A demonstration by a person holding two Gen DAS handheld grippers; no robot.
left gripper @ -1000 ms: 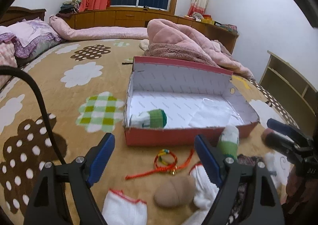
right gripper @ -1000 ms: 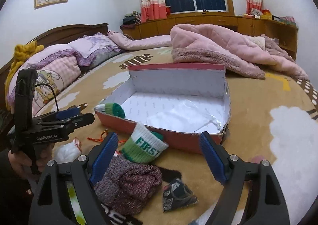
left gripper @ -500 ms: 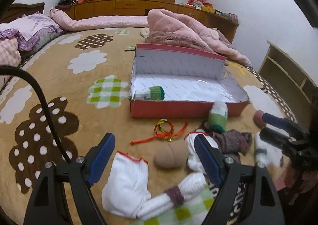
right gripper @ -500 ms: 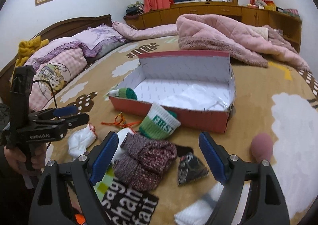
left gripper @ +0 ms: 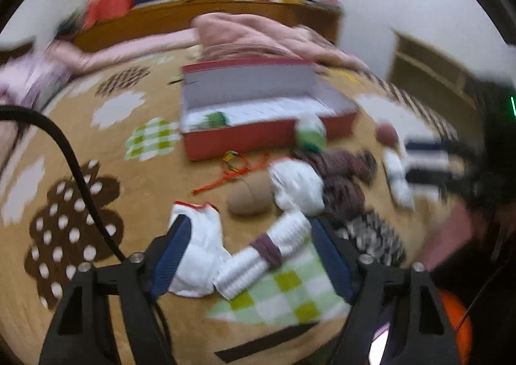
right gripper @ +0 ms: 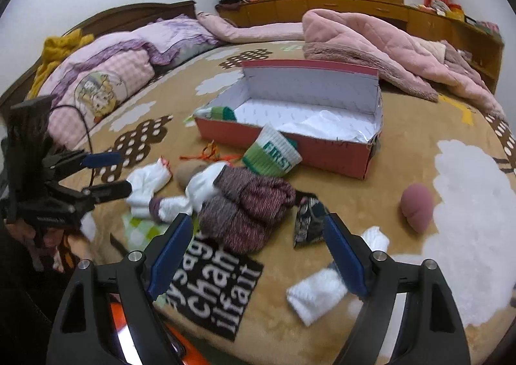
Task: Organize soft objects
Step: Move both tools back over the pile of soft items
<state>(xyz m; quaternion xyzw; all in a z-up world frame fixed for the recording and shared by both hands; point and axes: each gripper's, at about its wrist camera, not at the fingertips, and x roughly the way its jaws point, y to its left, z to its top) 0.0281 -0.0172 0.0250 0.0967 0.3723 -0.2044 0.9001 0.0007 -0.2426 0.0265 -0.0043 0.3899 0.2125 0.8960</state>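
A red shoebox [left gripper: 267, 136] [right gripper: 283, 142] lies open on the tan bed blanket, with a green-and-white sock [left gripper: 214, 118] [right gripper: 222, 113] inside at its left end. In front lie a green "FIRST" sock [right gripper: 272, 155], a maroon knit piece [right gripper: 248, 203], white socks [left gripper: 200, 255] [right gripper: 145, 184], a rolled white sock with a purple band [left gripper: 267, 252] and a tan ball [left gripper: 250, 195]. My left gripper [left gripper: 248, 258] is open, its jaws on either side of the white socks. My right gripper [right gripper: 258, 249] is open over the maroon piece.
A pink ball [right gripper: 416, 203] and a white sock [right gripper: 319, 294] lie at the right. An orange-red cord [left gripper: 232, 168] lies before the box. A pink quilt [right gripper: 380, 42] is heaped behind it, pillows [right gripper: 106, 74] at the left. A patterned dark sock [right gripper: 308, 220] lies beside the maroon piece.
Both grippers have pulled back from the box and dropped lower toward the pile of socks. The left view is now blurred by motion. Both stay open.
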